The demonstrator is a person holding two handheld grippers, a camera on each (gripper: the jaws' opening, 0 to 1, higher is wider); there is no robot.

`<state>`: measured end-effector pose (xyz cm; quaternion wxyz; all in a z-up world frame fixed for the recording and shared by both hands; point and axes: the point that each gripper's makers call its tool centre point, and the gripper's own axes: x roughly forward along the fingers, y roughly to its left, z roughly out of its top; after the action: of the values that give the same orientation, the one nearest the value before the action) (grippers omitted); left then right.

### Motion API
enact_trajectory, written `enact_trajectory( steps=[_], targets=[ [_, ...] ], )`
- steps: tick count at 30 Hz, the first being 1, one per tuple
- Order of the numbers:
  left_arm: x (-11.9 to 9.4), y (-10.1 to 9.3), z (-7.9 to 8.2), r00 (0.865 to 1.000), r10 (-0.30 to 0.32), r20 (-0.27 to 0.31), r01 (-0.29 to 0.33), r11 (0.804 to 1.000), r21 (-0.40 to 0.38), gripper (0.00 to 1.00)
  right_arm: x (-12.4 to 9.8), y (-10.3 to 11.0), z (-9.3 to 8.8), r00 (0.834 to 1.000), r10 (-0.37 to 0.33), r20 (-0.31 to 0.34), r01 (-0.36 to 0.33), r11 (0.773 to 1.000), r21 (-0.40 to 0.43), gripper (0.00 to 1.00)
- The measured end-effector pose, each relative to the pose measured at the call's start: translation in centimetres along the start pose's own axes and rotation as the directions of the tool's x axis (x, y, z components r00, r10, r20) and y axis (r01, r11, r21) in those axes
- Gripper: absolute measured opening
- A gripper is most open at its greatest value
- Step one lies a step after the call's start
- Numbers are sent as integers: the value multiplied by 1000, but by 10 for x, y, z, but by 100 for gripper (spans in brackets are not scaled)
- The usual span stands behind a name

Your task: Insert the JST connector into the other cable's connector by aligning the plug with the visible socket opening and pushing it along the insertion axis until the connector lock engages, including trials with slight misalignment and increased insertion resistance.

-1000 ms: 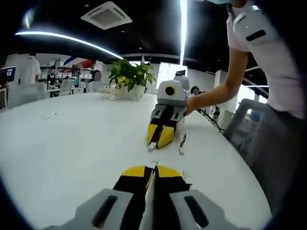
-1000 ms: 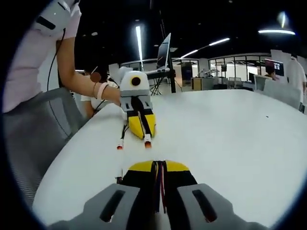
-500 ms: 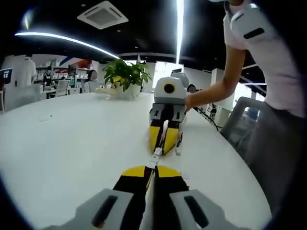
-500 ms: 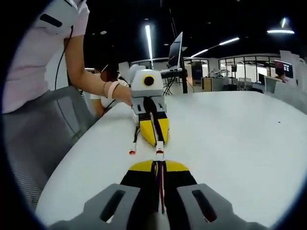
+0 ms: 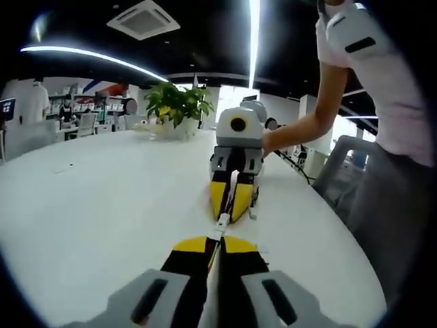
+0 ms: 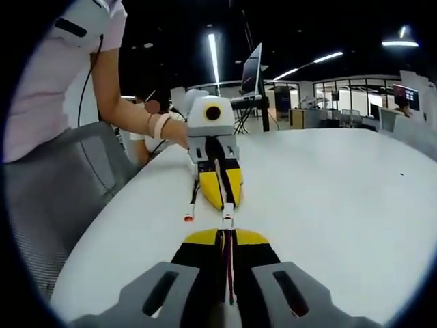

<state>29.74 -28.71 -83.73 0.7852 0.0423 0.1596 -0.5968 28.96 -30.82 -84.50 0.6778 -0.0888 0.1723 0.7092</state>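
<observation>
On the white table [image 5: 102, 198] my two grippers face each other tip to tip. In the left gripper view my left gripper [image 5: 217, 241] is shut on the left cable, whose white connector [image 5: 222, 225] sticks out ahead of the yellow tips. It meets the connector held by my right gripper [image 5: 229, 216]. In the right gripper view my right gripper [image 6: 226, 234] is shut on the right cable's red and black wires, and the white connector [image 6: 227, 220] touches the tip of the left gripper [image 6: 222, 203]. Whether the two connectors are latched I cannot tell.
A loose cable end [image 6: 188, 217] lies on the table beside the left gripper. A person in a white shirt [image 5: 369, 82] stands at the table's edge by a grey chair [image 5: 345, 174]. A potted plant [image 5: 179, 106] stands at the far side, and a monitor [image 6: 251, 68] in the right gripper view.
The grippers have closed the gap between them. The two connectors, apart a second ago, now meet. Little has shifted in the last half second.
</observation>
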Motion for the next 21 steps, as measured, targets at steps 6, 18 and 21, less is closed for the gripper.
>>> enact_trajectory(
  steps=[6, 18, 21],
  targets=[
    [-1, -1, 2, 1000, -8, 3, 8, 1000, -4, 0, -1, 2, 3, 1000, 6, -3, -6, 1000, -23, 3],
    [-1, -5, 7, 999, -30, 36, 31, 999, -36, 0, 0, 6, 11, 999, 24, 27, -23, 1000, -11, 3],
    [-1, -4, 7, 999, -30, 40, 32, 999, -37, 0, 1, 6, 13, 999, 19, 33, -18, 1000, -5, 2]
  ],
)
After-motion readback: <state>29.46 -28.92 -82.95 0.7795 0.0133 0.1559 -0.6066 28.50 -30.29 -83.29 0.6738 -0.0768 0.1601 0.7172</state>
